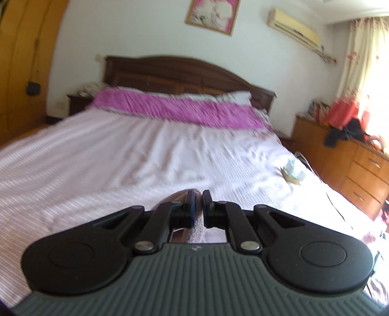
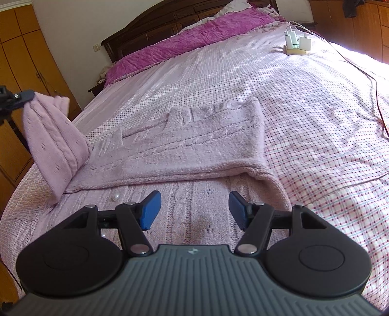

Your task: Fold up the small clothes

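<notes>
My left tool (image 1: 197,206) is clenched on a sleeve (image 2: 53,143) of the pink sweater (image 2: 194,148), lifted at 9 o'clock, while my right tool (image 2: 194,209) hangs released over the bed (image 2: 316,145).

Setting: home bedroom. Double bed (image 1: 145,150) with pale checked cover fills the middle; dark wooden headboard (image 1: 184,73) at far wall, magenta quilt (image 1: 175,107) along the pillows. Framed picture (image 1: 212,15) and wall air conditioner (image 1: 294,26) above. Wooden wardrobe (image 1: 22,63) far left. Wooden dresser (image 1: 350,165) right, with curtained window (image 1: 364,60) behind. Chargers (image 2: 297,43) lie on the bed's far right.
</notes>
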### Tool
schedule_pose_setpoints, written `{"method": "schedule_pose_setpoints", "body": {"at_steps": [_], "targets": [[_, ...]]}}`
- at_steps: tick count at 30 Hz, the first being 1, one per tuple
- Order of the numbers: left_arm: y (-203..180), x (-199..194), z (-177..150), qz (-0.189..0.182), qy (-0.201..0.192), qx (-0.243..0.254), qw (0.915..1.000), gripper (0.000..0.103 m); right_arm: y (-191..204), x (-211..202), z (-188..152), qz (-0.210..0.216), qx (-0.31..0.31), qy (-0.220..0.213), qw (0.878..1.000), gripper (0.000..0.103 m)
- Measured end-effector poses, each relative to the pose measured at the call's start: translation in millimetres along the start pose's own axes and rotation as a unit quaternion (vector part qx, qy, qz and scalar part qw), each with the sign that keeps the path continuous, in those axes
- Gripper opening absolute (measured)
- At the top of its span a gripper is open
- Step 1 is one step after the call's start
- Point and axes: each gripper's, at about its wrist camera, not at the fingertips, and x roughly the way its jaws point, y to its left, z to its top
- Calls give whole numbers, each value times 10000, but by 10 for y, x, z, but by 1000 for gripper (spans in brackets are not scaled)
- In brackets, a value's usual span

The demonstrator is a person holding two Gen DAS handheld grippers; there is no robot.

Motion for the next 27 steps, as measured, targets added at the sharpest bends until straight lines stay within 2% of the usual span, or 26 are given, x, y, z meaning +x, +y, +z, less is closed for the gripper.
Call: {"method": "schedule_pose_setpoints", "body": {"at_steps": [6,12,20,21,23,24,27], "targets": [[-250,271,-387,-167,566,124,9982,8,-95,5,-44,9,126,45,9999,69],[-318,524,-747,-385,1202,221,9918,9,-145,61,-37,17,154,108,9998,69],[-362,597,-918,-609,1726,340,9825,11,-110,131,70,95,99,122,9998,69],[-363,590,-928,-611,1792,371,9812,15,-90,144,89,127,73,126,9998,69],[-368,555,-936,-537,1874,482,9796,41,-49,168,129,180,40,154,9997,69],[-366,531,-939,-462,1903,558,9791,46,-27,182,150,207,30,166,9996,69],[-318,435,-921,-376,1926,703,9780,46,60,216,223,282,-17,189,9994,69]]}}
